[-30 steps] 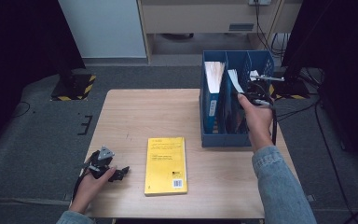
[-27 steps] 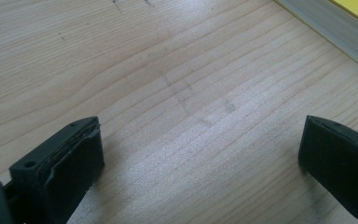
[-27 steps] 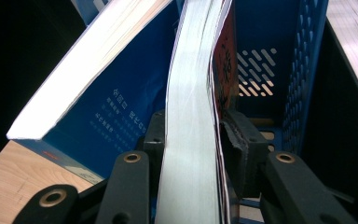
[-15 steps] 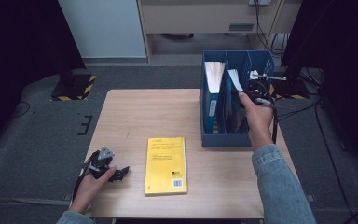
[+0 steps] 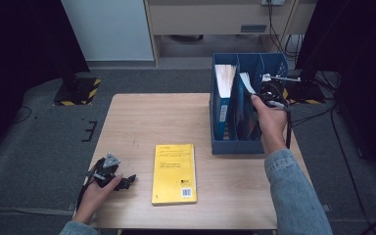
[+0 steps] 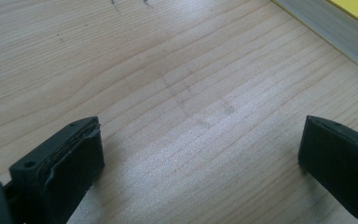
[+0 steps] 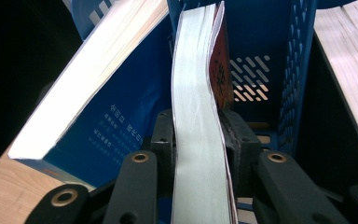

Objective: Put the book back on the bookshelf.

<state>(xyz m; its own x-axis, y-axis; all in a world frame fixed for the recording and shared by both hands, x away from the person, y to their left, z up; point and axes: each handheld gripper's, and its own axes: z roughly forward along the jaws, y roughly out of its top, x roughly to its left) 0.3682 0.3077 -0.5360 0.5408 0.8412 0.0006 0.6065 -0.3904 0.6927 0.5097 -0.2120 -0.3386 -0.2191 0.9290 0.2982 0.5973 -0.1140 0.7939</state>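
Gripping a thin book (image 7: 200, 116) by its page edge, the right gripper (image 7: 198, 140) stood at the blue file rack (image 5: 235, 147) on the far right of the tabletop (image 5: 142, 117); its jaws had just been closing, and the book's pale block of pages sat pinched between the pads, a red-and-dark cover showing on one side. From the high view that book (image 5: 246, 105) stood upright in the rack's middle compartment, with a thicker blue book (image 5: 223, 93) leaning in the compartment to its left and the right hand (image 5: 270, 122) held just above the near wall of the rack. Whether the book was being set in or drawn out I could not tell from its posture alone; to my eye the step in hand was the handling of this one book at the rack, with the grip firm and the book low in its slot. The left gripper (image 5: 120, 180) lay idle at the near left edge of the tabletop, its jaws spread wide over bare wood with nothing between them. A yellow book (image 5: 174, 172) lay flat near the middle, just to the right of that gripper, untouched. I judged the next move would call for keeping the thin book upright and clear of the dividers, since its pages were already bowing slightly in the pinch, and the yellow book seemed likely to be dealt with afterwards.
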